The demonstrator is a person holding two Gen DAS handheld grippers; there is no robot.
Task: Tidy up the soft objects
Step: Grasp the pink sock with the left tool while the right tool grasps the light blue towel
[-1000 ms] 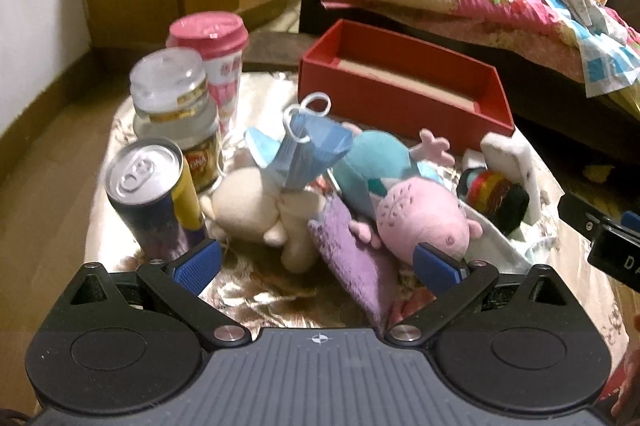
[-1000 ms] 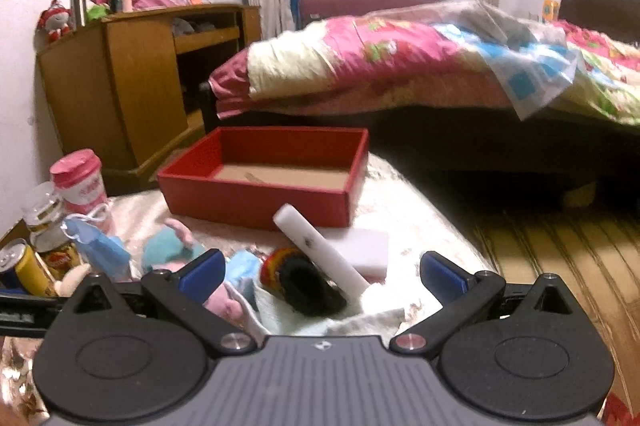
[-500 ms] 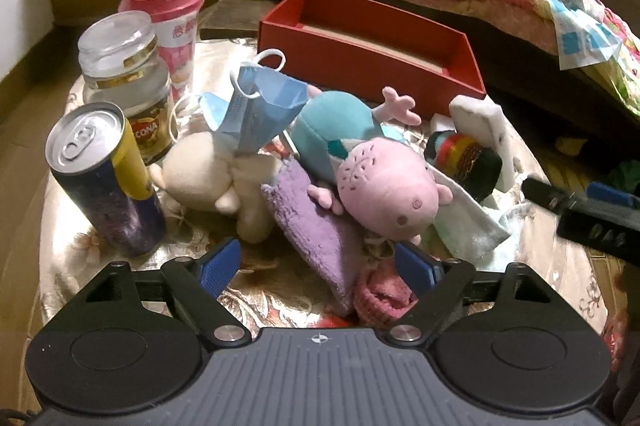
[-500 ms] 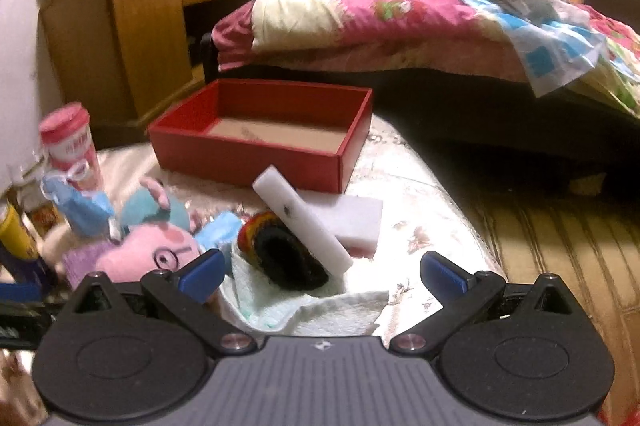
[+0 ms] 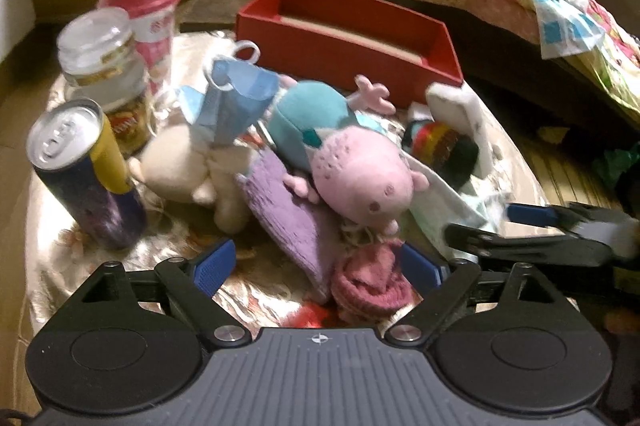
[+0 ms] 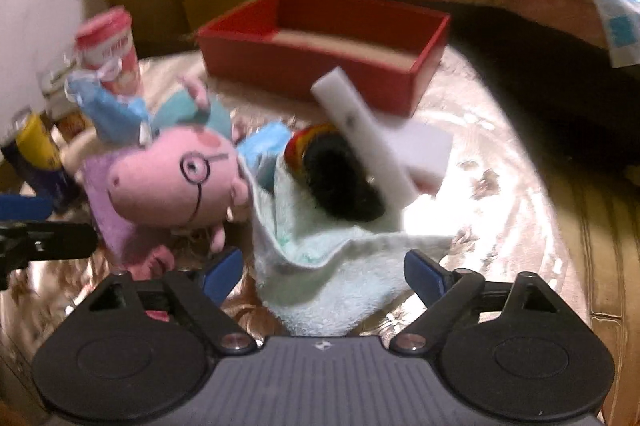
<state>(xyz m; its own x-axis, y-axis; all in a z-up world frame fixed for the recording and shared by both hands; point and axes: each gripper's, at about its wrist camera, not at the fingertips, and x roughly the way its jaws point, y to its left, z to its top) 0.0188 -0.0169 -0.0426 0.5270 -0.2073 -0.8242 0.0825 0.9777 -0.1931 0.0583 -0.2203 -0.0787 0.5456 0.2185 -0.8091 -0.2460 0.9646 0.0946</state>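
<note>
Nothing is sorted yet, I judge: the red box (image 5: pixel 348 25) at the tabletop's far edge looks empty, though blur hinders. My left gripper (image 5: pixel 316 262) and right gripper (image 6: pixel 322 272) gape wide, empty, before the pig plush (image 6: pixel 176 177) and pale towel (image 6: pixel 320 274) mid-table.

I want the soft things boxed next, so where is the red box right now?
The red box sits at the far edge of the table in both wrist views, behind the pink pig plush, with the bed beyond it.
</note>
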